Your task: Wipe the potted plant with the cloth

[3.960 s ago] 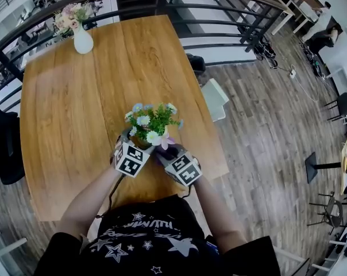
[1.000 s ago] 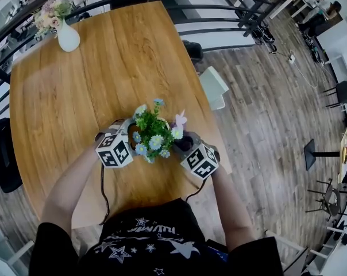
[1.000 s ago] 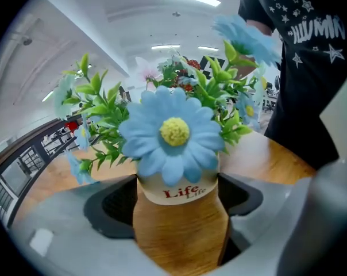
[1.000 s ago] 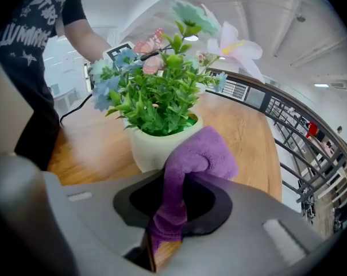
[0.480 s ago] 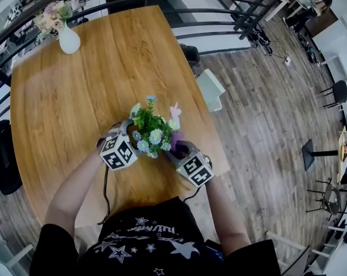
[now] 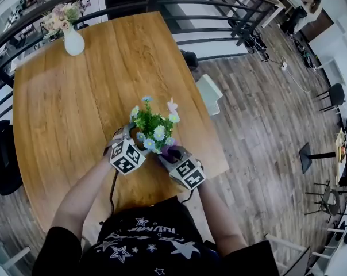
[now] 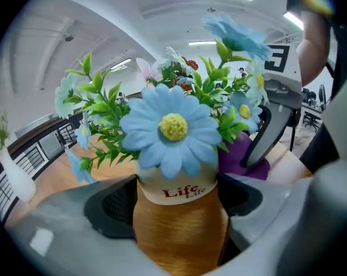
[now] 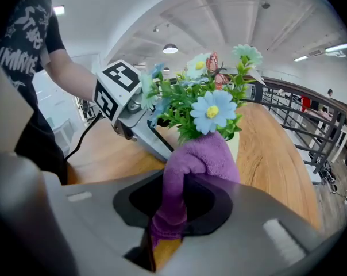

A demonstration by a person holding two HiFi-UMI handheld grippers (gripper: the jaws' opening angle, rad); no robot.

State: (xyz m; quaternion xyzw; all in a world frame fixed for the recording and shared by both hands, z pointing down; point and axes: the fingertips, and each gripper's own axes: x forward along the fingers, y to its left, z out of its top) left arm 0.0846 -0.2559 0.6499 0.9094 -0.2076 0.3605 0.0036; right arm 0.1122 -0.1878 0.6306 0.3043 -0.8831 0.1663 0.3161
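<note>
A small potted plant (image 6: 153, 130) with blue, white and pink artificial flowers stands near the front right of the wooden table (image 6: 76, 96). Its pot (image 7: 179, 220) is wound in tan cord with a white rim printed "Life". My left gripper (image 6: 133, 140) is shut on the pot from the left, one jaw on each side. My right gripper (image 6: 169, 153) is shut on a purple cloth (image 8: 193, 165), which is pressed against the pot's right side under the leaves (image 8: 193, 117). The cloth (image 7: 239, 154) shows behind the pot in the left gripper view.
A white vase (image 6: 73, 41) of pale flowers stands at the table's far left corner. A dark railing (image 6: 208, 10) runs behind the table. A white stool (image 6: 209, 94) sits beside the table's right edge, a black chair (image 6: 4, 154) at its left. Wood flooring lies to the right.
Over the last second the plant has tipped and shifted slightly toward the far side. My right gripper with the cloth has moved left and down along the pot. The left gripper keeps its hold.
</note>
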